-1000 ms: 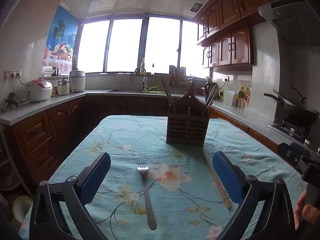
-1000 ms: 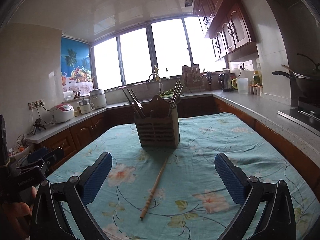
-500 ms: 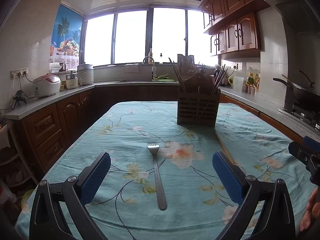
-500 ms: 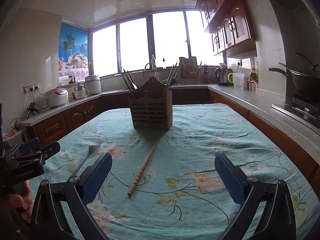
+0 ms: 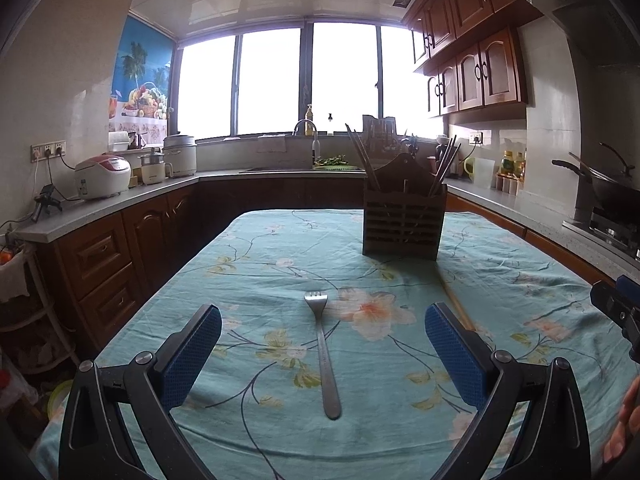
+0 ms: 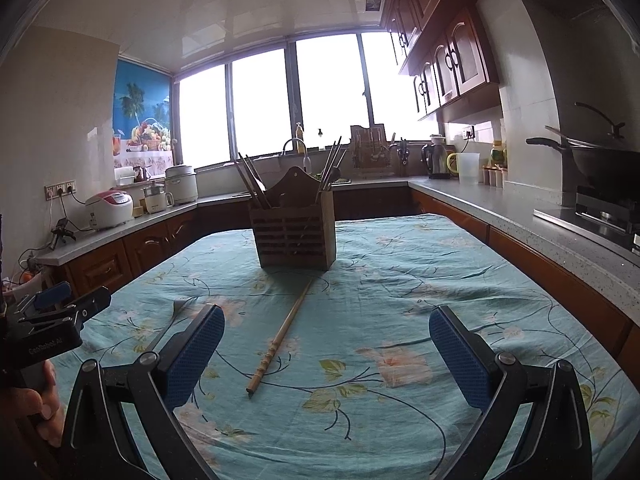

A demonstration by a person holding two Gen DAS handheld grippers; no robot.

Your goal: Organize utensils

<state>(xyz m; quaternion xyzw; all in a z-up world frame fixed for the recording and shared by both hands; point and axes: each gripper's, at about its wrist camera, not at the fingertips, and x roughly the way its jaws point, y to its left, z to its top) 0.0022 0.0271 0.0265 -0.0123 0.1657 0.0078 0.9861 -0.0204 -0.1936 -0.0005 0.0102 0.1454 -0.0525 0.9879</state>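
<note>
A steel fork (image 5: 323, 354) lies flat on the desk (image 5: 260, 264), which is covered by a teal cloth printed with pale flowers and dark vine lines. The fork is plain and dull grey, its tines pointing away toward the far end of the desk and its long, slim handle widening to a rounded tip at the near end. It sits between the two blue-padded fingers of the left tool (image 5: 323, 344), whose jaws are spread wide and hold nothing — both pads stand well clear of the fork on either side. Beyond the fork, toward the far end, stands a dark wooden utensil holder (image 5: 404, 222) with a slatted front and a raised, arched back; thin sticks lean out of its left and right compartments. From the right wrist view a light wooden chopstick (image 6: 281, 335) lies on the cloth, running from just in front of the holder (image 6: 295, 242) diagonally toward the camera; its near end is ringed with carved grooves. It rests between the fingers of the right tool (image 6: 326, 346), closer to the left pad, and untouched — this tool too is spread wide and empty. At the left edge of that view the left tool (image 6: 60, 312) appears with part of a hand (image 6: 28, 400) below it. Kitchen counters and brown cabinets surround the desk.
</note>
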